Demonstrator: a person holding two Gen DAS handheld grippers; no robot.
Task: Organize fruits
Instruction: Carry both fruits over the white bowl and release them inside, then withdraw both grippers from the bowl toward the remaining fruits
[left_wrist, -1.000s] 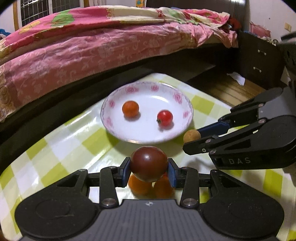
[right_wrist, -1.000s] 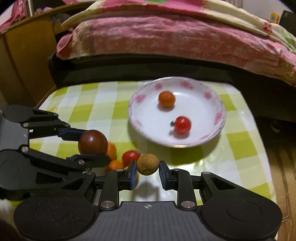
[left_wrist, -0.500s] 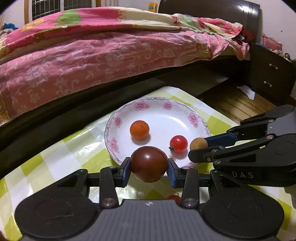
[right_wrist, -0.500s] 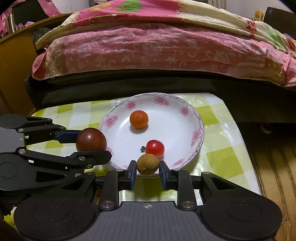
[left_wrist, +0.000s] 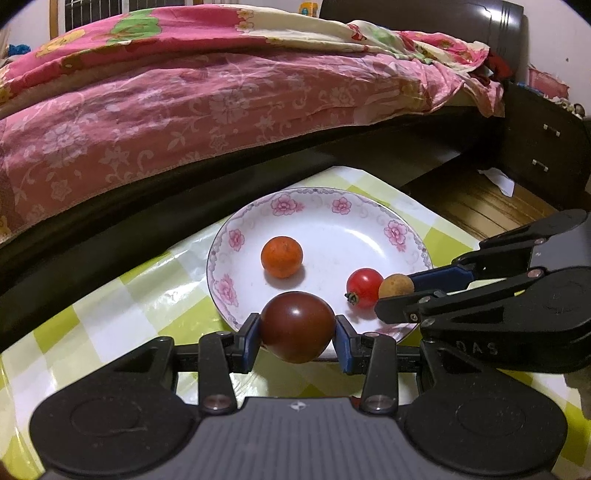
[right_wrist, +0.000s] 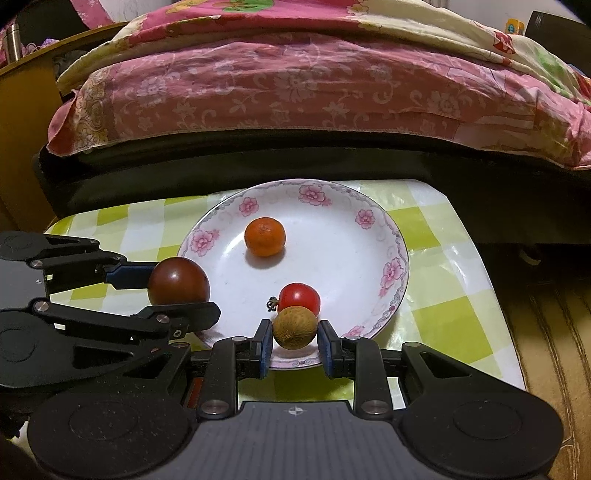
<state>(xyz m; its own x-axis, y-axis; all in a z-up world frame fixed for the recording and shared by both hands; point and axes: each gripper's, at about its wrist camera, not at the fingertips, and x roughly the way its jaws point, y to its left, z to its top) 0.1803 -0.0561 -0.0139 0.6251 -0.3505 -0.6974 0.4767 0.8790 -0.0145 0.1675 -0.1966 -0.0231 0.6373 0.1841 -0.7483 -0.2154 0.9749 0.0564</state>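
Observation:
A white plate with pink flowers (left_wrist: 369, 218) (right_wrist: 369, 243) holds a small orange (left_wrist: 281, 256) (right_wrist: 265, 236) and a red cherry tomato (left_wrist: 364, 287) (right_wrist: 299, 296). My left gripper (left_wrist: 297, 334) (right_wrist: 173, 291) is shut on a dark brown-red tomato (left_wrist: 297, 325) (right_wrist: 178, 281), held over the plate's near left rim. My right gripper (right_wrist: 294, 341) (left_wrist: 397, 295) is shut on a small tan round fruit (right_wrist: 294, 327) (left_wrist: 396, 286), held over the near rim just in front of the cherry tomato.
The plate stands on a green-and-white checked tablecloth (left_wrist: 122, 306) (right_wrist: 443, 310). A bed with a pink floral quilt (left_wrist: 221, 92) (right_wrist: 295, 81) runs close behind the table. A dark drawer cabinet (left_wrist: 543, 155) and wooden floor (left_wrist: 476, 206) lie to the right.
Both grippers have moved forward with their fruits from the loose fruits on the cloth to over the plate's near rim. The plate's orange and cherry tomato have not moved.

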